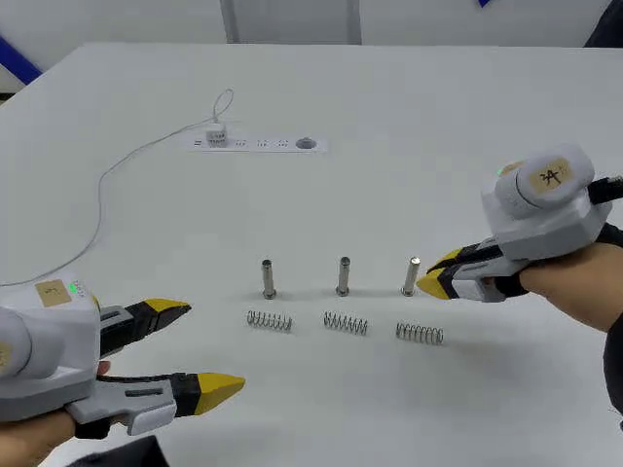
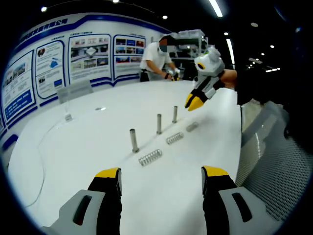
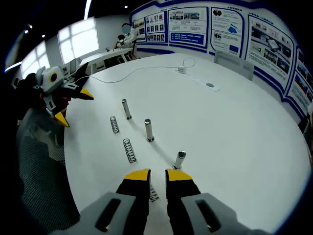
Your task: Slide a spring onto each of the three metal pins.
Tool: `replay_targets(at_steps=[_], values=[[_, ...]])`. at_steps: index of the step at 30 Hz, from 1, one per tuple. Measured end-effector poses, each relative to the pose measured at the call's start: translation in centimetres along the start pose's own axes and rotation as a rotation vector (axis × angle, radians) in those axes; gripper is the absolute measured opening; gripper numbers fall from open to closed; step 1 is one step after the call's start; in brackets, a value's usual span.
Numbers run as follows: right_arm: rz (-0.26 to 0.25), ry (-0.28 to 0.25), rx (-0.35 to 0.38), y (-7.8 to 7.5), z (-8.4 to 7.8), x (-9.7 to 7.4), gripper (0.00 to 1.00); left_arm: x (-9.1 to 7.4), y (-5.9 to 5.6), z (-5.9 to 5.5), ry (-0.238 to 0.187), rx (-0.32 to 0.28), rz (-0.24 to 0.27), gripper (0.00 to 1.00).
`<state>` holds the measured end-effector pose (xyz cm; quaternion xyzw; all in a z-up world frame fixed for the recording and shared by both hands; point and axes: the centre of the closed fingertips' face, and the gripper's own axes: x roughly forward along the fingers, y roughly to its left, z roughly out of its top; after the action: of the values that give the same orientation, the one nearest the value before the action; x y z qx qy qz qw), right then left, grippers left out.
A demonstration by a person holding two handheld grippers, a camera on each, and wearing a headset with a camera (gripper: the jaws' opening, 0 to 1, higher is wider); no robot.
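Observation:
Three metal pins stand upright in a row on the white table: left pin (image 1: 268, 279), middle pin (image 1: 344, 276), right pin (image 1: 412, 276). In front of each lies a loose spring: left spring (image 1: 270, 320), middle spring (image 1: 346, 324), right spring (image 1: 420, 334). My left gripper (image 1: 206, 348) hovers open and empty at the near left, well short of the left pin (image 2: 133, 140) and its spring (image 2: 150, 156). My right gripper (image 1: 438, 272) is shut with nothing in it, tips just right of the right pin (image 3: 180, 159). Its jaws partly hide the right spring (image 3: 153, 195).
A white power strip (image 1: 258, 143) with a plug lies farther back, and its cable (image 1: 97, 195) trails off to the left. A person (image 2: 156, 58) works at another bench in the distance. The table's near edge (image 2: 242, 147) runs beside the row.

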<state>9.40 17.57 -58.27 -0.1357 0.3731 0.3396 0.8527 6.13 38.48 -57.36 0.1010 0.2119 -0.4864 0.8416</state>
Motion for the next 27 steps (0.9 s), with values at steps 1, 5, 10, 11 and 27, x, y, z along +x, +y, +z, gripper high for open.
replay_targets(at_steps=[1,5,10,11,27], values=[[0.016,0.011,-0.018,0.4,-0.2,0.2,0.13,0.0,0.0,0.0,0.000,0.000,0.001,0.68],[0.070,0.055,-0.074,1.7,-0.9,1.0,0.13,-0.1,0.1,0.0,-0.001,-0.001,0.004,0.68],[0.111,0.117,-0.181,2.4,-1.7,2.0,0.13,-0.1,0.2,0.0,-0.001,-0.002,0.005,0.67],[0.111,0.127,-0.197,2.4,-1.7,2.1,0.13,-0.1,0.2,-0.1,0.000,-0.002,0.005,0.67],[0.161,0.290,-0.390,2.5,-2.9,4.2,0.13,-0.1,0.2,-0.1,0.000,-0.007,0.007,0.67]])
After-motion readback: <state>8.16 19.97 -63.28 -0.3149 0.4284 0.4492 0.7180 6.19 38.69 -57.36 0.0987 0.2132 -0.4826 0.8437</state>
